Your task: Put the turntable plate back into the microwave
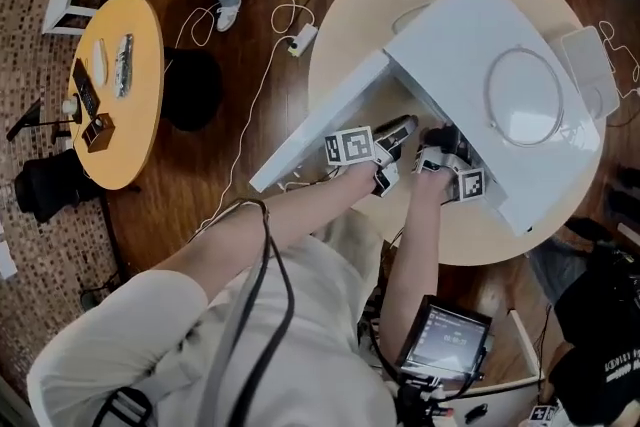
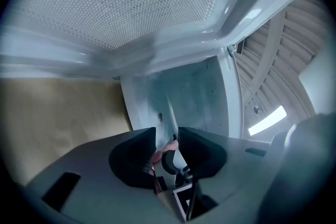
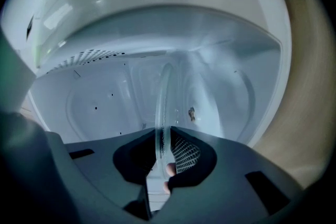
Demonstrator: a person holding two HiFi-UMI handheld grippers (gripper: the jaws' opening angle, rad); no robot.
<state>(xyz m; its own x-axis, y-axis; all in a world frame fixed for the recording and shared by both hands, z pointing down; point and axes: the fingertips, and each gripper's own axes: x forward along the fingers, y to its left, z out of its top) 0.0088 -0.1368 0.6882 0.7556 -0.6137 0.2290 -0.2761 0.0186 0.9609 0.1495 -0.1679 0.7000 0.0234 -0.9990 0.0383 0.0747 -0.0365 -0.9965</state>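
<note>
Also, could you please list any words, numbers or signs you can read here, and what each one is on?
Nothing reads cleanly.
Small screen, bottom of head view: pale figures, too small to read.
Black fabric, lower right: white print, too blurred to read.
Square markers: black-and-white patterns, no letters.

The person wears a loose cream shirt with short sleeves [image 1: 140, 335]. A thin black cable [image 1: 288, 300] loops over the front of it, next to a wider black strap [image 1: 225, 345]. The left gripper [image 1: 398, 129] carries a cube with black and white square markers [image 1: 349, 146]. The right gripper [image 1: 440, 137] has a cube like it. Seen close up, each gripper is a smooth grey shell with two black pads [image 2: 130, 160]. One pad on the right one is covered in tiny dots.
</note>
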